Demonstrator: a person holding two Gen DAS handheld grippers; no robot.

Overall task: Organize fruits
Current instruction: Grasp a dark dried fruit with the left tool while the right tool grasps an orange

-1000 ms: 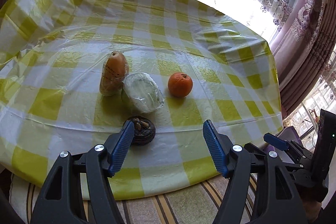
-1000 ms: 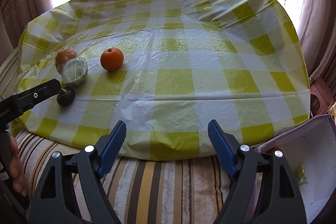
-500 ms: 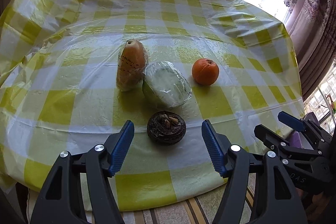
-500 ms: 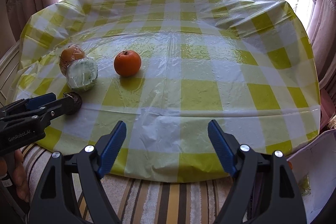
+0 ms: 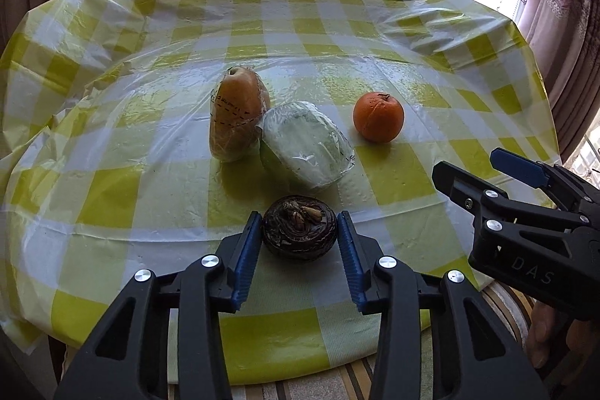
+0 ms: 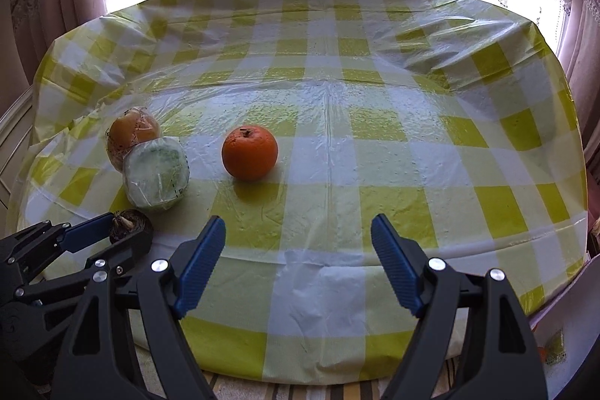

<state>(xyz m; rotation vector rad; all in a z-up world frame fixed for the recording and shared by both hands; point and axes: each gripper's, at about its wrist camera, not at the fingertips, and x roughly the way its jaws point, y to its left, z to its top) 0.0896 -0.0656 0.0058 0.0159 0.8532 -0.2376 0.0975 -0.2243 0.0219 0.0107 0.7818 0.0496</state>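
Note:
A dark purple round fruit (image 5: 299, 228) sits near the table's front edge, between the blue pads of my left gripper (image 5: 299, 235), which touch its sides. Behind it lie a green fruit in plastic wrap (image 5: 307, 147) and a wrapped brown pear-like fruit (image 5: 238, 113), touching each other. An orange (image 5: 378, 116) sits alone to their right. In the right wrist view my right gripper (image 6: 298, 242) is open and empty above the front of the table, with the orange (image 6: 249, 152) ahead of it to the left. The left gripper (image 6: 112, 237) shows there at lower left around the dark fruit (image 6: 127, 222).
The round table (image 6: 375, 137) carries a yellow and white checked cloth under clear plastic. Bright windows and curtains stand behind it. A striped seat (image 5: 300, 388) is below the front edge. A white bag (image 6: 562, 325) sits at the lower right.
My left gripper moved forward and its jaws narrowed around the dark fruit. My right gripper moved forward over the table's front edge and stayed open.

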